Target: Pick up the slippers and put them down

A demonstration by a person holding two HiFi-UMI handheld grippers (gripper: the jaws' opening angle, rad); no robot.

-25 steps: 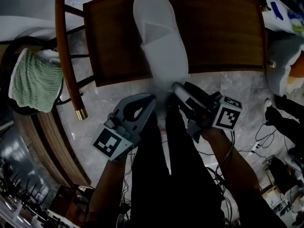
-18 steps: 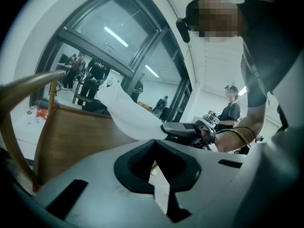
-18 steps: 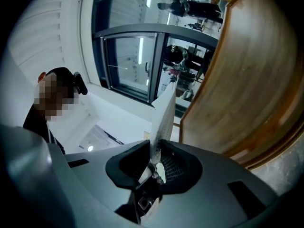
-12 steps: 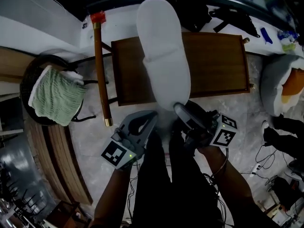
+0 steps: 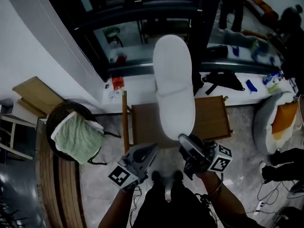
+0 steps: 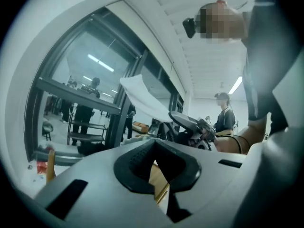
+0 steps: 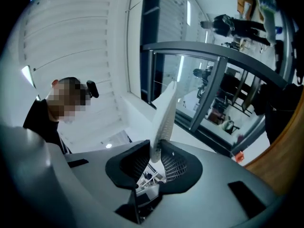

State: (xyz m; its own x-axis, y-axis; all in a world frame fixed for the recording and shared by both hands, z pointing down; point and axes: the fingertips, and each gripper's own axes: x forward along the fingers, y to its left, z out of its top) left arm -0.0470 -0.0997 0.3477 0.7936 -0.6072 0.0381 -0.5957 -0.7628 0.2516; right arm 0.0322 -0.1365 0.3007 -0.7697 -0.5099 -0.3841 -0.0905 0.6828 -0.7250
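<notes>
Change since the earlier frames: both grippers have risen, and the slipper [image 5: 175,89], which then lay low over the wooden chair [image 5: 213,121], now stands well above it. Right gripper [image 5: 183,139]: jaws clamped on the heel edge of the slipper, the thin sole pinched between the ribbed pads, and the grip looks the same as before. Left gripper [image 5: 154,147]: jaws closed tip to tip with nothing between them, just beside the right one and apart from the slipper. Slipper: one only in sight. It is white and soft, with a rounded toe and a plain band across the upper. Its sole is thin and dotted, seen edge-on in the right gripper view. It is held by the heel alone, toe pointing away from the person, in the air above the chair seat. Handling note, by judgement: the lift looks complete and the set-down remains. The long body levers on a small pinch, so it should be lowered slowly and level. The jaws should part only once the sole rests flat on the seat or the floor [image 5: 95,184].
</notes>
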